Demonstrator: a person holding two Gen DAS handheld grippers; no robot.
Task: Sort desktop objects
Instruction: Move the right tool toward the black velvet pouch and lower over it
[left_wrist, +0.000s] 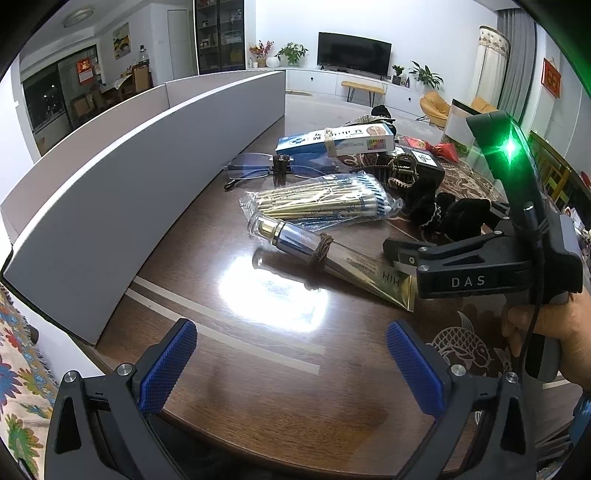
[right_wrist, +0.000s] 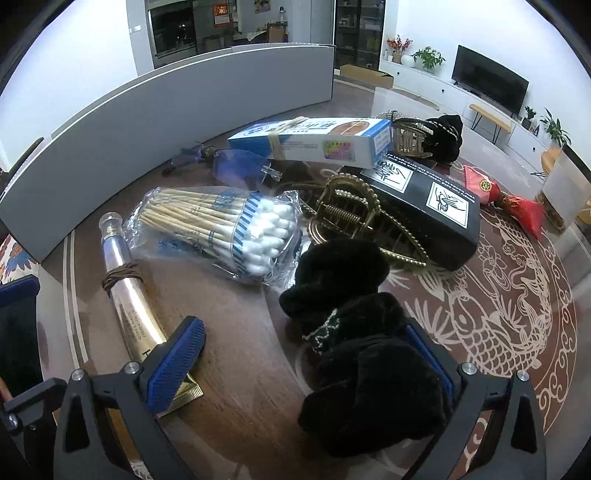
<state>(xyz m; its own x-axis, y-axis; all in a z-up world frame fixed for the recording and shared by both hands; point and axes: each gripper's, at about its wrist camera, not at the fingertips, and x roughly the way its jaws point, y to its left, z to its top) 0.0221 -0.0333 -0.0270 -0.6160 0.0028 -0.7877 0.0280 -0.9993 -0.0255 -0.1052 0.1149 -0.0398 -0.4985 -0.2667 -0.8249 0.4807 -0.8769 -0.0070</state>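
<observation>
My left gripper is open over bare brown tabletop, nothing between its blue pads. Ahead lies a gold tube with a clear cap and a brown hair tie round it. Behind it are a bag of cotton swabs, rimless glasses and a blue-white box. My right gripper is open too. A black furry scrunchie lies between its fingers, against the right pad. Its left pad sits over the flat end of the gold tube. The swab bag lies just beyond.
A grey partition wall curves along the left. A gold hair claw, a black box and a red pouch crowd the right side. A hand holds the right gripper. The table edge is close to me.
</observation>
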